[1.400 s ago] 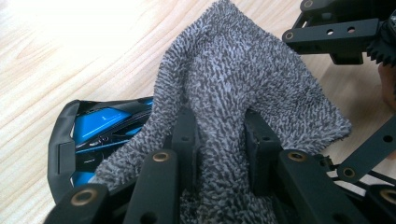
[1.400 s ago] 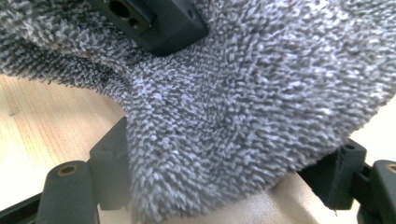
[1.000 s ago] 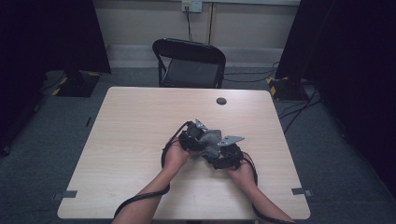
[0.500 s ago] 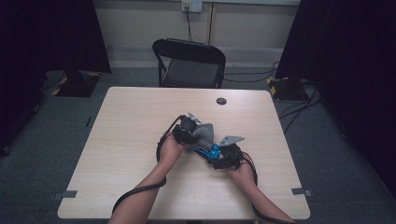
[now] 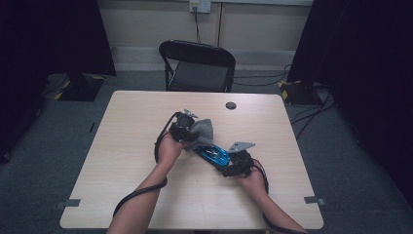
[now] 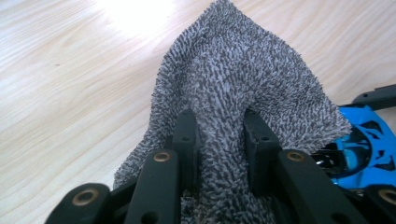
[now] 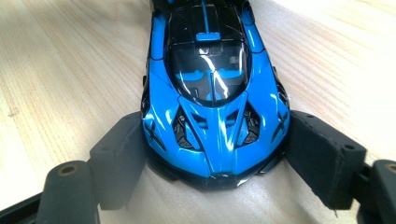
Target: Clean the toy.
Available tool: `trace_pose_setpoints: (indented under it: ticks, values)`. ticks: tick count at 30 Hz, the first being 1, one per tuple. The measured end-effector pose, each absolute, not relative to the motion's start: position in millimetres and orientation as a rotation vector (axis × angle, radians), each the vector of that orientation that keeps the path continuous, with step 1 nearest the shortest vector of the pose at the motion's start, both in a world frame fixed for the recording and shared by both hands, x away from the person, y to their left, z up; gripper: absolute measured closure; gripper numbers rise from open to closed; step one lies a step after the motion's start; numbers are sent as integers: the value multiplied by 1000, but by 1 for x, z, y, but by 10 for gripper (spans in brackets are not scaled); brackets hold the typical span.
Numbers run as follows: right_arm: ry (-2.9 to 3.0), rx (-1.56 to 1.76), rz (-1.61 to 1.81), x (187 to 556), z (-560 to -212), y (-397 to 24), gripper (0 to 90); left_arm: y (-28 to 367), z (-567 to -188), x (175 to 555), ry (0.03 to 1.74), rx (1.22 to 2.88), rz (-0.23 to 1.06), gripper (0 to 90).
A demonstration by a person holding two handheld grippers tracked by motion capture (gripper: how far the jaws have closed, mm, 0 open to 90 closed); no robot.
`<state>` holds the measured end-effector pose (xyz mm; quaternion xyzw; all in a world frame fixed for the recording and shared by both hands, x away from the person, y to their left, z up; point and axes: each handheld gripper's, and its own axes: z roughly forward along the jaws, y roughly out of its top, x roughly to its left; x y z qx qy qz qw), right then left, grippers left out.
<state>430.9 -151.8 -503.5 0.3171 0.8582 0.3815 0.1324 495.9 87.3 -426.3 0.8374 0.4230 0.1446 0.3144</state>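
Your left gripper (image 5: 191, 130) is clamped tight on a grey terry cloth (image 6: 243, 84), jaws pinching a fold of it, cloth bunched just above the wooden table (image 5: 126, 146). Your right gripper (image 5: 233, 163) grips a blue toy sports car (image 7: 212, 88) by its end, pads pressing both sides, jaws fairly wide. Car sits on the table near centre, between both grippers, its far end just beside the cloth.

Light wood table (image 5: 126, 161), rectangular, pale grain. Blue toy car (image 5: 214, 155) sits on it near centre, slightly toward 4 o'clock. Grey cloth (image 5: 202, 130) at the car's 11 o'clock, touching it. Small dark round disc (image 5: 231, 105) near the far edge, 12 o'clock.
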Motion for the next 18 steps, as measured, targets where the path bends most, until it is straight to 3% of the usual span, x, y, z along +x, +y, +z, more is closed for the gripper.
trace_pose_setpoints:
  ticks: [8,18]
  values:
    - [2489,921,1107,431,-504,-152,229,106,-422,500,1171,2164,369,711]
    - [2490,920,1107,431,-504,-152,229,92,-400,486,1050,2160,342,712]
